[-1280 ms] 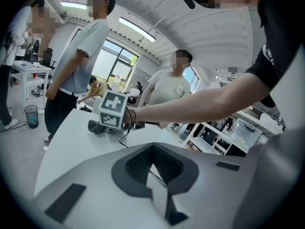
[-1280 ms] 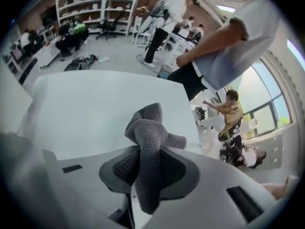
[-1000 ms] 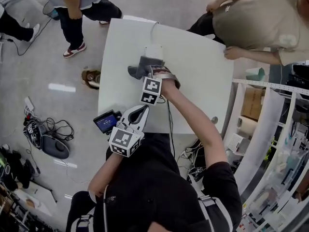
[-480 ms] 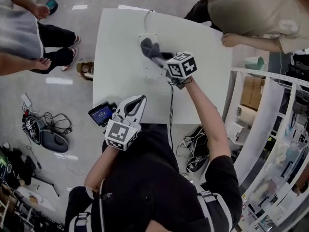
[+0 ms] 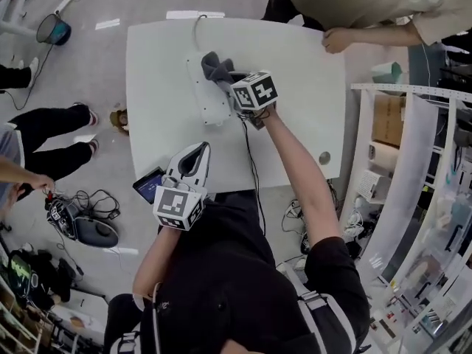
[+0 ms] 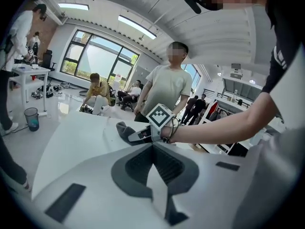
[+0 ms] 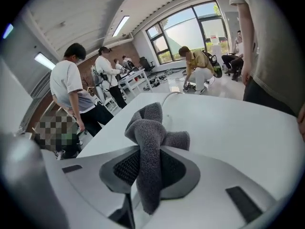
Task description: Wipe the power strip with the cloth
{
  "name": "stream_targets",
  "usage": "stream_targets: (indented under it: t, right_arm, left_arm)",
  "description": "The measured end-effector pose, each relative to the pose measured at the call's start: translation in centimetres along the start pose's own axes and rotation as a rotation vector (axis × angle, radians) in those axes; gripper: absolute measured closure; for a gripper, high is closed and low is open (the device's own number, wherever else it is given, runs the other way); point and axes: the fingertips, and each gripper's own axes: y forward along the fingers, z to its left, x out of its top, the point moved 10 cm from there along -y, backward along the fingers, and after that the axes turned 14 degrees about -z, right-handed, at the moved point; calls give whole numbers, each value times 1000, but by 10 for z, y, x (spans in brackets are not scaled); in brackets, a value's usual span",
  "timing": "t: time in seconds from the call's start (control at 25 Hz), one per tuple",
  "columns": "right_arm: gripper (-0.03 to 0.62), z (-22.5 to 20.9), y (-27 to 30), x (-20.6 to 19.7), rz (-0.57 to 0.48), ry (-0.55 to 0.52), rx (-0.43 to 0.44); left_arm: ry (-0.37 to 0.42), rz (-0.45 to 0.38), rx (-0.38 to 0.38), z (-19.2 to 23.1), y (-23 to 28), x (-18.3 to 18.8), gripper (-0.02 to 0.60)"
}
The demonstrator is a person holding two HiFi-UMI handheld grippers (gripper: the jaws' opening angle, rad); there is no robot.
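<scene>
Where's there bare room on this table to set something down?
The table's right half, between the right hand-held gripper and a bystander's hand, is mostly bare. A narrower strip lies left of the power strip. It is crowded where the cloth meets it.

Daylight from big windows (image 6: 102,58) and ceiling strip lights (image 6: 137,26) keeps my views bright, both gripper views fisheye-bent with black corners, glare streaks on the floor (image 5: 81,65), nearest foreground soft.
</scene>
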Motion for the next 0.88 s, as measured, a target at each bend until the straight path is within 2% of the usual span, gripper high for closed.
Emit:
stream_targets:
  t: [0.16, 0.28, 0.36, 0.4, 0.52, 0.6, 0.68, 0.8, 0.88]
  right_arm:
    - [487, 20, -35, -40, -1, 29, 68]
    - [487, 39, -54, -72, 54, 30, 146]
    - [487, 42, -68, -78, 61, 35, 173]
    - [487, 38, -73, -69, 33, 19, 160]
    - [487, 15, -59, -13, -71, -143, 86]
    - [487, 4, -28, 30, -52, -294, 36]
    - [487, 7, 13, 56, 21, -404, 3]
    - [487, 39, 63, 55, 138, -485, 43]
    - [487, 54, 65, 42, 177, -533, 75]
  left_arm:
    - [0, 32, -20, -12, 15, -5, 540]
    - [-4, 43, -21, -15, 21, -7, 540]
    - [-4, 52, -19, -19, 22, -7, 540]
    - [-2, 54, -19, -22, 23, -7, 540]
    - [0, 57, -18, -33, 31, -13, 540]
    - [-3, 65, -43, -38, 40, -21, 540]
    - [-13, 70, -81, -34, 40, -24, 540]
    - [-22, 76, -68, -21, 21, -21, 540]
    - [-32, 68, -48, -15, 15, -18, 540]
